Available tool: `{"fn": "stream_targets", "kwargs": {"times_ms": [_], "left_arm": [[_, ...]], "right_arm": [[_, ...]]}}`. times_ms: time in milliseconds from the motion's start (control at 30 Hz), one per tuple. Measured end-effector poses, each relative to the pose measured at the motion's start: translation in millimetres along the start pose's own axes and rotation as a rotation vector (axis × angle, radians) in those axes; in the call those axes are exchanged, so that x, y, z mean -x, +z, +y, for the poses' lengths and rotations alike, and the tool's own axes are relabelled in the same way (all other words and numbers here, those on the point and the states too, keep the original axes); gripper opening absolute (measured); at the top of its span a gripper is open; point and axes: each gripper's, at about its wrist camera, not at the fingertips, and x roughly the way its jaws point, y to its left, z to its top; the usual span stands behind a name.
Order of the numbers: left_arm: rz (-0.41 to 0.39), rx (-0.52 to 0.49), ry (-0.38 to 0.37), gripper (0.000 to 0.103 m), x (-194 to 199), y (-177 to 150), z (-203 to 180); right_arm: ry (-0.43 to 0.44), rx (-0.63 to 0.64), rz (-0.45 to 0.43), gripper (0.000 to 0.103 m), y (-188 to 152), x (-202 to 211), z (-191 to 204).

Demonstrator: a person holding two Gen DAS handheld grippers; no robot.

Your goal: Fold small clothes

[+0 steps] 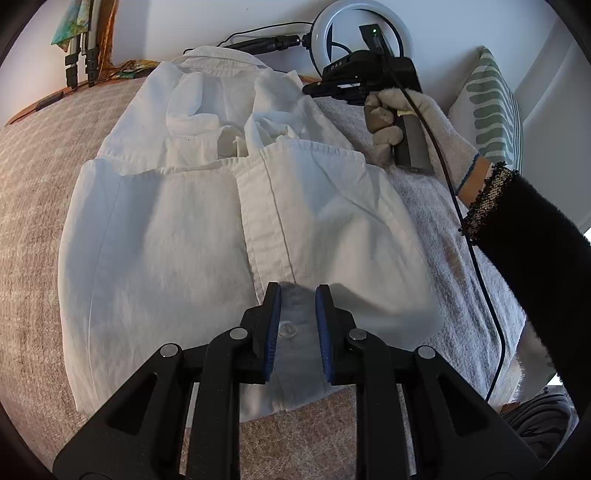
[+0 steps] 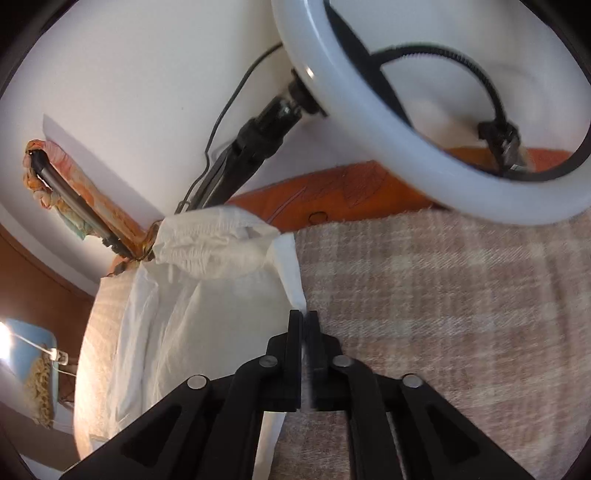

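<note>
Left tongs (image 1: 297, 291) slightly spread over shirt (image 1: 207, 221) hem; right tongs (image 2: 304, 317) pinching shirt edge.

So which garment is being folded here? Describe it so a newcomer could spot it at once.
Start at the checked blanket covering the bed. Spread across its middle lies the white button-up shirt, collar toward the ring light by the wall. It is the only smooth white cloth; the towel beside it is fluffy and greyer.
</note>
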Motion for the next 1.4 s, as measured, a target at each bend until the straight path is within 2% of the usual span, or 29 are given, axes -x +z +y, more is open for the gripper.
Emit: {"fn": "stream_targets", "kwargs": {"times_ms": [33,67,100,167,200,300,367,433,467,533,600,700,733,900,967,1033,1133,1200,1267,1333,1400], "left_arm": [[-0.001,0.004,0.001,0.018,0.1,0.4,-0.1],[-0.001,0.005,0.002,0.018,0.1,-0.6,-0.7],[0.000,0.007,0.003,0.018,-0.4,-0.1,-0.9],[-0.001,0.013,0.002,0.018,-0.5,-1.3,-0.8],[-0.001,0.013,0.004,0.018,-0.7,-1.2,-1.0],[-0.005,0.002,0.006,0.018,-0.7,-2.4,-1.2],[-0.005,0.001,0.007,0.018,-0.9,-2.6,-1.4],[-0.006,0.000,0.008,0.018,-1.3,-2.9,-1.8],[-0.006,-0.003,0.009,0.018,-1.5,-3.0,-2.2],[-0.003,-0.008,0.009,0.018,-1.9,-3.0,-1.7],[-0.004,-0.002,0.007,0.018,-1.1,-2.8,-1.5],[-0.002,0.002,0.004,0.018,-0.3,-3.4,-0.8],[-0.001,0.005,0.004,0.018,0.5,-3.7,-0.9],[0.001,0.014,-0.017,0.018,8.8,-2.1,-2.2],[-0.003,0.017,-0.049,0.018,21.3,4.3,0.4],[-0.049,0.019,-0.044,0.018,39.7,15.5,7.4],[-0.148,0.042,0.001,0.020,69.2,43.9,32.9],[-0.171,0.070,0.023,0.026,75.0,66.5,59.8],[-0.174,0.106,0.033,0.027,69.9,93.6,93.7],[-0.177,0.141,0.056,0.027,55.6,122.2,128.4],[-0.172,0.183,0.037,0.028,37.1,143.1,157.0]], "right_arm": [[0.013,0.000,-0.004,0.033,2.8,3.8,0.9],[0.037,-0.002,-0.025,0.050,5.8,9.6,2.2],[0.038,0.004,-0.056,0.053,8.5,14.9,4.2],[0.051,0.017,-0.080,0.052,14.6,19.6,8.9],[0.051,0.021,-0.064,0.050,18.2,16.0,10.8],[0.001,0.066,-0.013,0.027,24.0,-2.7,19.9],[-0.011,0.108,0.005,0.000,24.2,-10.5,25.3],[-0.123,0.172,0.006,0.000,26.5,-19.6,28.6],[-0.198,0.159,0.028,0.000,29.7,-29.1,21.5],[-0.195,0.146,0.014,0.000,32.2,-28.9,16.5],[-0.231,0.167,-0.015,0.005,32.0,-20.0,19.8],[-0.214,0.197,-0.051,0.014,22.7,4.3,27.2],[-0.203,0.199,-0.055,0.014,18.8,11.6,28.4],[-0.016,0.218,-0.043,0.021,-26.7,45.5,48.6],[-0.018,0.243,-0.025,0.028,-43.5,46.8,56.1],[-0.040,0.278,-0.022,0.033,-57.3,51.3,58.6],[-0.043,0.284,-0.004,0.036,-59.9,50.9,55.8],[-0.033,0.247,-0.007,0.039,-53.5,57.7,46.9],[0.005,0.196,-0.015,0.054,-46.0,59.9,35.2],[0.038,0.160,-0.025,0.059,-41.9,61.4,26.7],[0.056,0.123,-0.033,0.059,-35.9,57.0,20.2]]}}
